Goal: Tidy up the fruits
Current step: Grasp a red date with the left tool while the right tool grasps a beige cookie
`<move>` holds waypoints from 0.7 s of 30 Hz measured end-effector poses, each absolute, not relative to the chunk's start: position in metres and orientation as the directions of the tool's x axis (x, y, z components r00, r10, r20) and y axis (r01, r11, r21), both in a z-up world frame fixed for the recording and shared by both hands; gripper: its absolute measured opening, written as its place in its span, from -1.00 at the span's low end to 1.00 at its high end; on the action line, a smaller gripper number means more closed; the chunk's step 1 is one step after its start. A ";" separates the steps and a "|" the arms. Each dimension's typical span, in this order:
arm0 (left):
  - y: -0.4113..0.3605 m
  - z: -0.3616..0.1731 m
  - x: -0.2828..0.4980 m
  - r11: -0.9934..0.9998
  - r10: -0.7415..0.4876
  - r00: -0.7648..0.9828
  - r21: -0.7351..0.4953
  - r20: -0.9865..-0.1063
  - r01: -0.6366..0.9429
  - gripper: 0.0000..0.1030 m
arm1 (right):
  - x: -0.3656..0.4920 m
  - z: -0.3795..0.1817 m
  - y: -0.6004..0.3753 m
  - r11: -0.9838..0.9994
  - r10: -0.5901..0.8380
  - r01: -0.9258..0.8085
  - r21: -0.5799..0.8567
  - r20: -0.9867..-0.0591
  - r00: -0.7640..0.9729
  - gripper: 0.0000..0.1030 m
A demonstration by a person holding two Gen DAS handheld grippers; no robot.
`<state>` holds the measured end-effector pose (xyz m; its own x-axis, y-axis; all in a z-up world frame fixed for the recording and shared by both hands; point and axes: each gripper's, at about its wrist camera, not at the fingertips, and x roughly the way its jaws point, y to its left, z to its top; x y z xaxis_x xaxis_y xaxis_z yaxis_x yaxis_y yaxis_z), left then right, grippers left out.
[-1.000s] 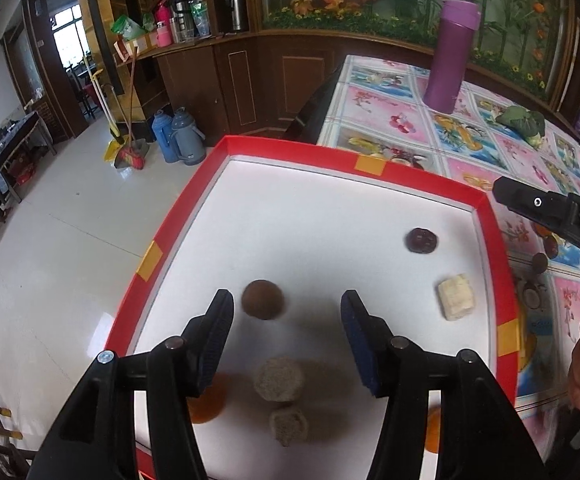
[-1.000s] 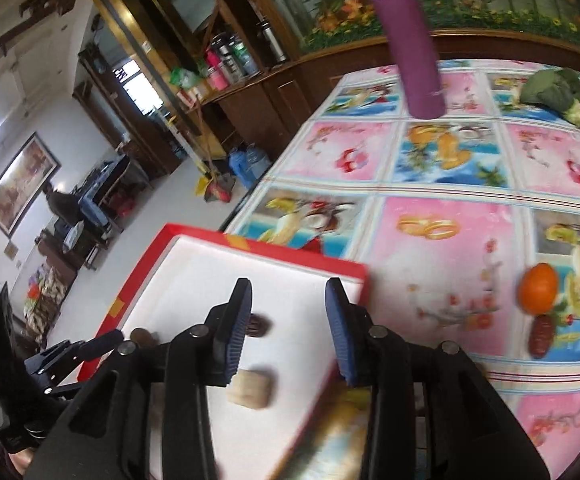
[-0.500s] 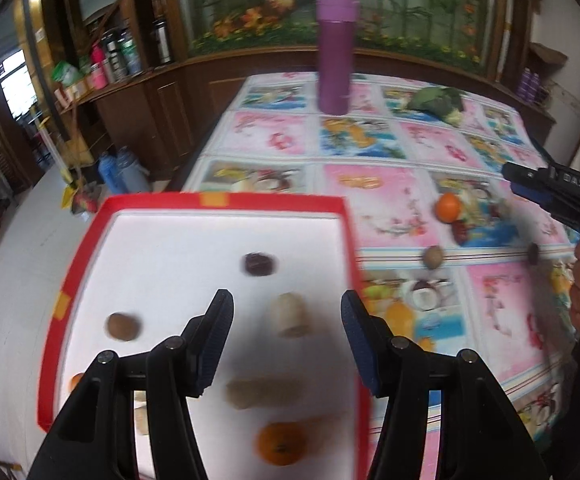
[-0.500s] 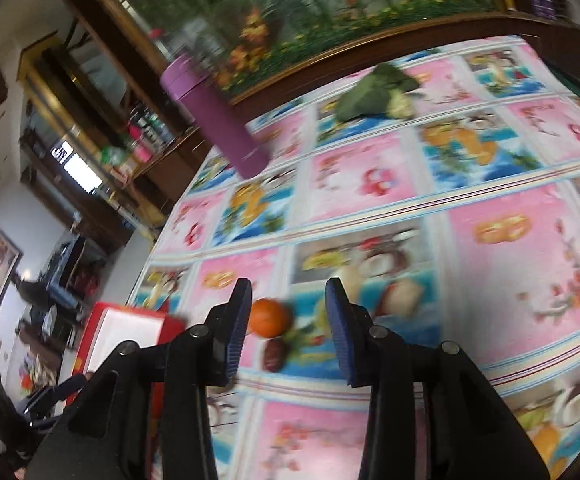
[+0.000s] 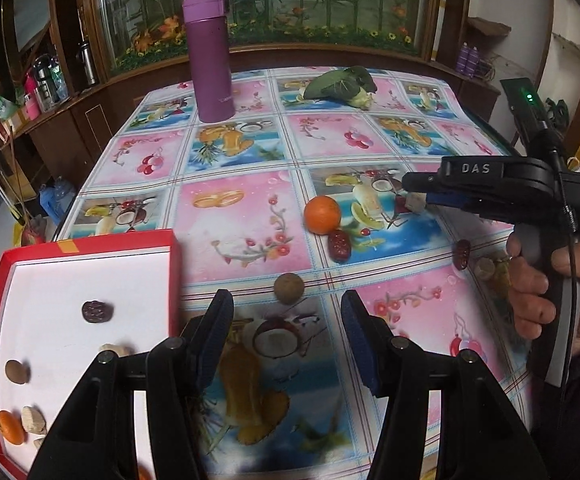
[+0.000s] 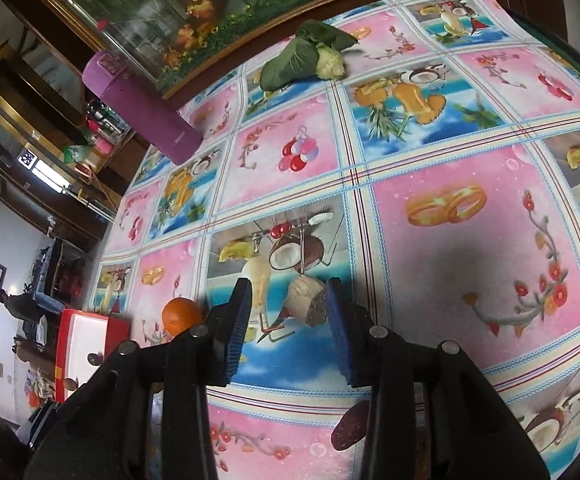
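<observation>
Left gripper (image 5: 287,344): has swung off the red tray (image 5: 89,242) in the last second and now hovers over the tablecloth (image 5: 245,216), fingers wide, holding nothing.
Nearest fruit: a round brown fruit (image 5: 288,288) lies just ahead of it, untouched.
Right gripper (image 6: 287,320): has moved from the tray out to the loose fruit, fingers open around a pale cut chunk (image 6: 306,300), nearly touching, not yet closed.
Beyond: an orange (image 5: 322,215) and a red date (image 5: 338,245) wait on the cloth.
Meaning: sorted pieces sit in the tray; likely two pickups next.

Left gripper (image 5: 287,344) gapes wide; right gripper (image 6: 287,320) spread too.
</observation>
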<state>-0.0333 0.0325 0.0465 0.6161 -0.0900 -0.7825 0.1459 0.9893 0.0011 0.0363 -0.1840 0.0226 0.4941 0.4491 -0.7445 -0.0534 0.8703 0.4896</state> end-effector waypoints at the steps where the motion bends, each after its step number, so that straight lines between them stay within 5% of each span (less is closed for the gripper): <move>1: 0.031 0.046 -0.033 0.989 -0.091 0.616 0.001 -0.783 0.147 0.09 | 0.037 0.021 -0.182 0.878 0.437 -0.050 0.477 -0.752 0.493 -0.22; 6: 0.020 0.041 -0.026 0.988 -0.093 0.626 0.008 -0.774 0.156 0.08 | 0.040 0.016 -0.173 0.917 0.364 -0.041 0.398 -0.787 0.498 -0.51; 16: -0.008 0.026 0.006 0.985 -0.112 0.592 -0.010 -0.798 0.174 0.07 | 0.039 0.022 -0.198 0.886 0.371 0.047 0.461 -0.766 0.525 -0.60; 21: -0.010 0.011 0.024 0.988 -0.099 0.555 -0.014 -0.826 0.155 -0.14 | 0.037 0.029 -0.208 0.865 0.385 0.065 0.497 -0.742 0.549 -0.60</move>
